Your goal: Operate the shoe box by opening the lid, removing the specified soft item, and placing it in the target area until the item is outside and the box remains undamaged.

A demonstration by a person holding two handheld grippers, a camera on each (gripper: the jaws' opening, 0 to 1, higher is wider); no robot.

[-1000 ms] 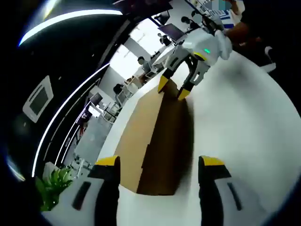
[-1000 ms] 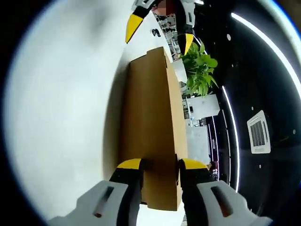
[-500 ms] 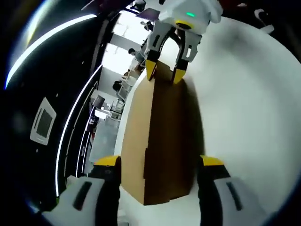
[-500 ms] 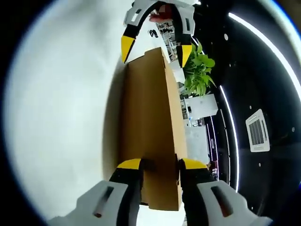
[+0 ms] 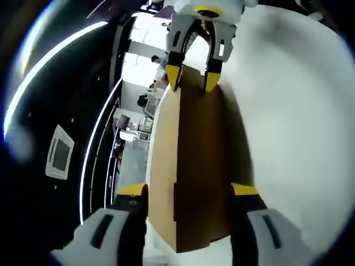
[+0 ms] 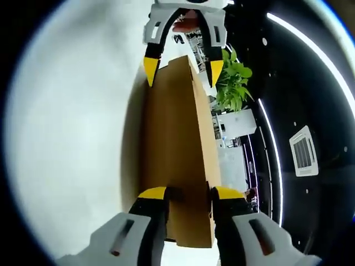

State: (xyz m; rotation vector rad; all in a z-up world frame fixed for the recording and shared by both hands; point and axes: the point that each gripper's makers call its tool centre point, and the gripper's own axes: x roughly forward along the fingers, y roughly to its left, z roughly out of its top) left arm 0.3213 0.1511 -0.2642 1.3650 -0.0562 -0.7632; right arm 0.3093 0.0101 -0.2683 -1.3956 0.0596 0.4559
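The shoe box [image 5: 191, 166] lies on the white table [image 5: 288, 127] with its long axis running straight from one of my tongs to the other, so each end faces one hand and neither hand is nearer than the other. In the left gripper view my left gripper [image 5: 188, 191] has its yellow-tipped jaws spread wide, one on each side of the near end of the box; they look close to the cardboard walls, but I cannot tell whether they press on it or only flank it. At the far end of the same view my right gripper [image 5: 192, 80] straddles the other short end. In the right gripper view its jaws stand much narrower, set tight on either side of the near end of the box [image 6: 177, 160], and they seem to have a grip on the cardboard there, perhaps on the lid's edge, though the contact itself is hard to read. The left gripper [image 6: 180, 64] shows at the far end, jaws apart around the box's corner. The lid is still down, brown and unbroken along the whole top, and nothing of the soft item inside can be seen. A green plant [image 6: 233, 83] stands beyond the table edge. I judge the next move turns on lifting along this long axis, both ends rising together so the lid does not twist or tear.
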